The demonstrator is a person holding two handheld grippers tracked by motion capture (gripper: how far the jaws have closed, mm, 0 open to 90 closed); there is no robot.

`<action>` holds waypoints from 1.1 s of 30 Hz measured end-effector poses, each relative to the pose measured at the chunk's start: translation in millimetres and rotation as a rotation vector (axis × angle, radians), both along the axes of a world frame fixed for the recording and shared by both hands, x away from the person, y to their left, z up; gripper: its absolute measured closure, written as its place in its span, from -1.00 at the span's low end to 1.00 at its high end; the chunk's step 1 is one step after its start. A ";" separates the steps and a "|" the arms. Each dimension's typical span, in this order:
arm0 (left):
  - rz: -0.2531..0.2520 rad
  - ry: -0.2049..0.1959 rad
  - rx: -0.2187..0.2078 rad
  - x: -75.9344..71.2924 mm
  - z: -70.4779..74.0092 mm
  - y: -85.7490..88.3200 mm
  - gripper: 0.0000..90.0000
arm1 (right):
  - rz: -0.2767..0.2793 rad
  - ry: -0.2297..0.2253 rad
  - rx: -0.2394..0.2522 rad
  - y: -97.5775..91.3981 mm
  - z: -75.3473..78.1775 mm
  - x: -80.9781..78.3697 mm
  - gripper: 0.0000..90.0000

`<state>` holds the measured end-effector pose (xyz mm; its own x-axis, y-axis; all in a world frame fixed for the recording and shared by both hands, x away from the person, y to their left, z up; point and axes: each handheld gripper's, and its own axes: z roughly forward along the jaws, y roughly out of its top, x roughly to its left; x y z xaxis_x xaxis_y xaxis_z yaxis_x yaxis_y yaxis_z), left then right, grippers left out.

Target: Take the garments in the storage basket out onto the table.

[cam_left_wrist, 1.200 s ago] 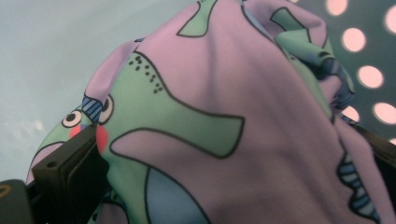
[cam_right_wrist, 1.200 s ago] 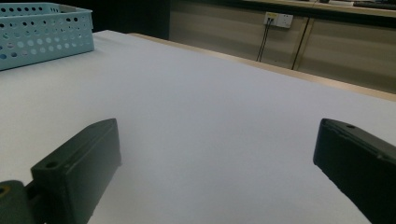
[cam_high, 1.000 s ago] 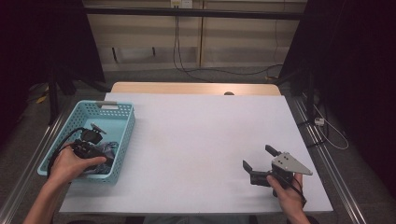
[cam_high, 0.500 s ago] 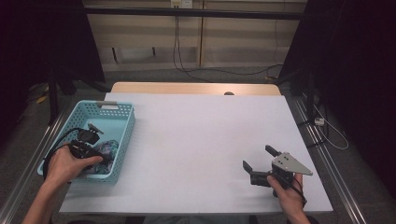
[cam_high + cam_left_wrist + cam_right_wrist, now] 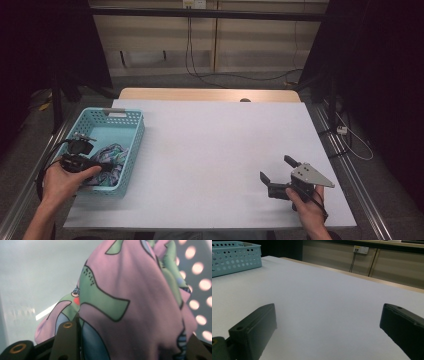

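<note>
The cloth [image 5: 140,302], pink with green and blue cartoon shapes, sits bunched in the near end of the basket [image 5: 131,131]. In the left gripper view it rises between our two black jaws, its folds pressed up against both of them. The jaws have just been closing on it and now stand about half shut, with the fabric gathered between them, so we judge that we have a grip on it. In the high view the left gripper [image 5: 95,167] reaches into the basket from its near left corner, and the cloth [image 5: 111,156] is a crumpled heap against the near wall, not yet clear of the rim.

So the pick is made, as far as we can tell, and the lift has barely begun. The cloth has yet to come out over the wall and go down on the table [image 5: 215,150], whose white top lies bare between the two hands. What we do with it there, spreading or folding, we can't tell from here.

Our right gripper [image 5: 280,175] rests low at the near right of the table, well apart from the basket. Its jaws stand wide apart with nothing between them, and the right gripper view looks across the bare top toward the basket [image 5: 235,255].
</note>
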<state>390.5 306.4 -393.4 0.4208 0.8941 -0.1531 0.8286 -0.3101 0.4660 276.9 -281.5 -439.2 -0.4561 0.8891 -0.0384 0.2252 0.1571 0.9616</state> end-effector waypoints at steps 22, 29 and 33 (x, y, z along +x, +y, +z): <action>0.128 -0.213 -0.102 -9.7 13.9 11.3 0.30 | 0.001 -0.001 0.002 0.1 0.1 0.3 -1.00; 0.158 -0.279 -0.132 -11.1 19.0 15.3 0.30 | 0.002 -0.002 0.002 0.2 0.2 0.3 -1.00; 0.182 -0.316 -0.144 -11.9 22.6 17.8 0.30 | 0.001 -0.001 0.002 0.2 0.1 0.5 -1.00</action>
<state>378.7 324.2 -370.7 0.3042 0.9372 -0.1705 0.6725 -0.0844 0.7353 277.4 -281.3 -439.1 -0.4571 0.8886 -0.0375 0.2240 0.1559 0.9620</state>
